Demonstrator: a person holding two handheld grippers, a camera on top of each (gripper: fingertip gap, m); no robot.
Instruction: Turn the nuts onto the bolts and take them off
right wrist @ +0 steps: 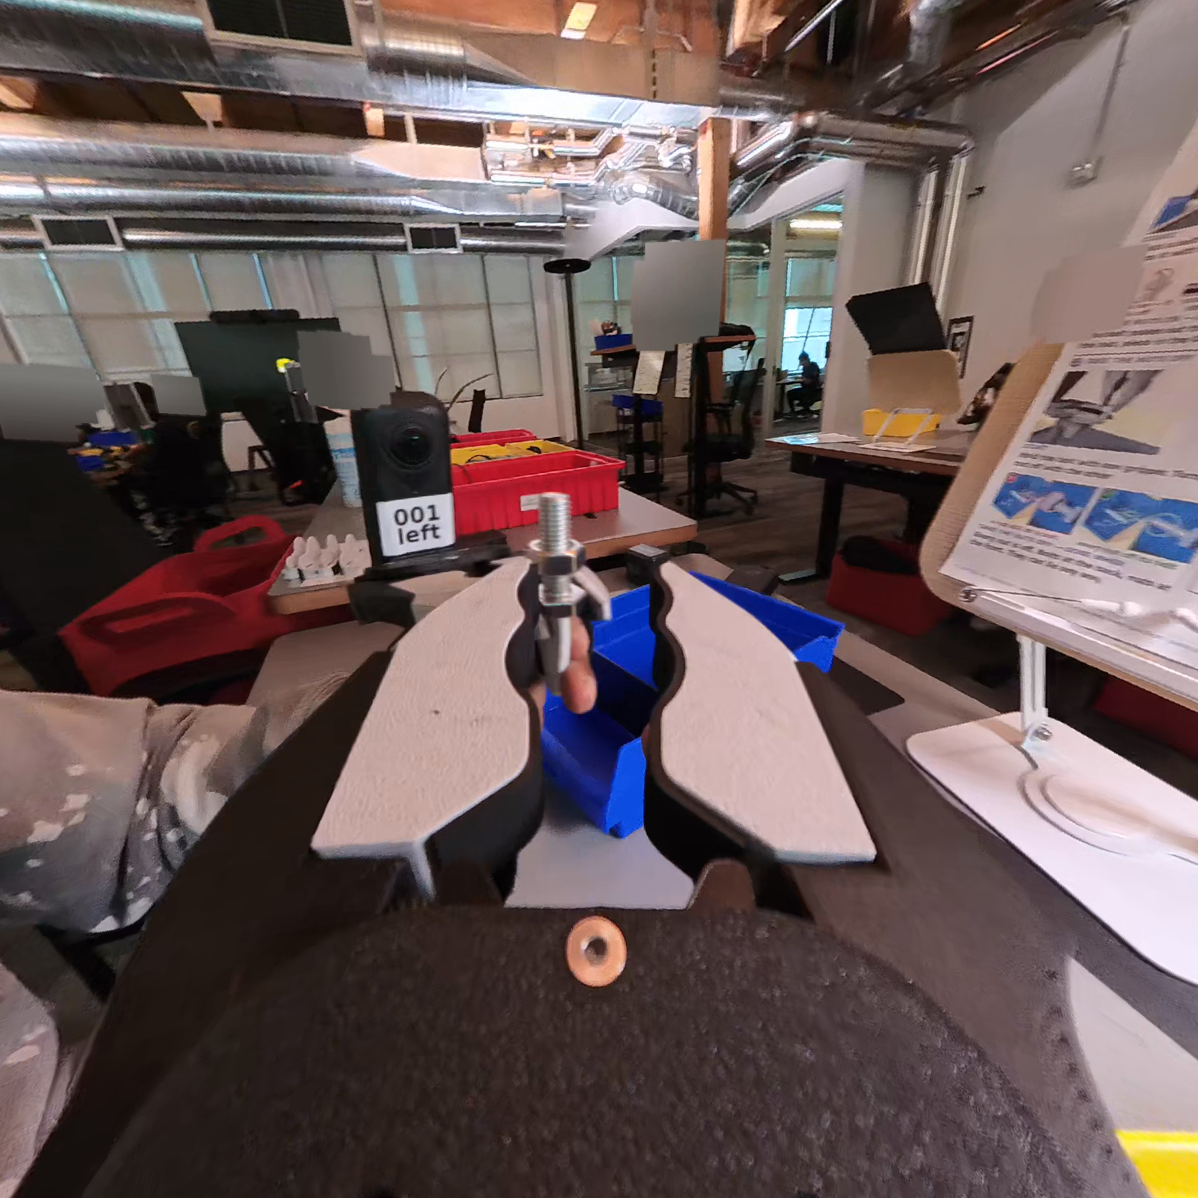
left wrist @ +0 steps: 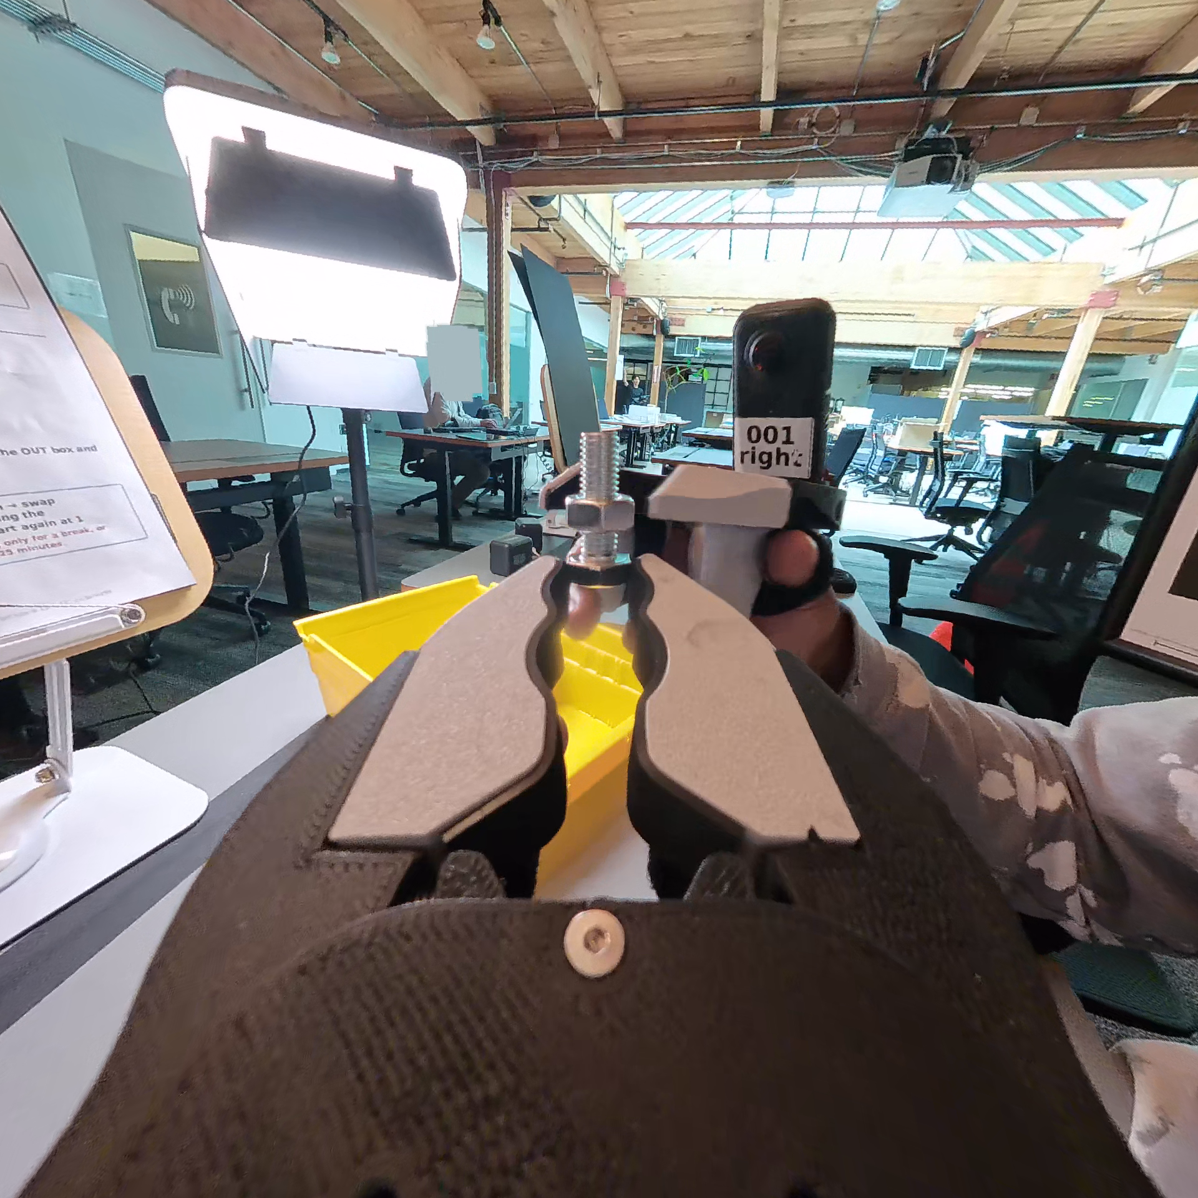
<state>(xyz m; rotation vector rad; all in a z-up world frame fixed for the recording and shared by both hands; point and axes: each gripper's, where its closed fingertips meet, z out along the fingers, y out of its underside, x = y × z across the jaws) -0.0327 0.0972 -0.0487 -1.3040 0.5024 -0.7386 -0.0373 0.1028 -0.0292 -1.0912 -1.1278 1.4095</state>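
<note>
Left wrist view: my left claw (left wrist: pixel 596 574) is pinched on the head end of a silver threaded steel bolt (left wrist: pixel 599 502), centre frame, shank upright. A silver hex steel nut (left wrist: pixel 599 515) sits low on the thread, with a second nut or washer just above the fingertips. My right claw (left wrist: pixel 587 499) is in from the right of the frame around the upper nut; whether it touches I cannot tell from here.

Right wrist view: my right claw (right wrist: pixel 593 587) is spread, with its jaws either side of the bolt (right wrist: pixel 556 570) at nut (right wrist: pixel 556 556) height and a clear gap on the right-hand side. So no grip yet.

Handling, as I judge it: small, rigid, dense for its size, smooth plating, so slippery on the pads. Take the nut across opposite flats, not the corners, and never on the thread. Hold the bolt at the head only.

View differences: the left view shows a yellow plastic bin (left wrist: pixel 389 632) on the white bench (left wrist: pixel 194 732) below the bolt. The right view shows a blue plastic bin (right wrist: pixel 765 622) instead, plus the left claw's grip from the side and a bare fingertip (right wrist: pixel 579 681) beneath the bolt.
</note>
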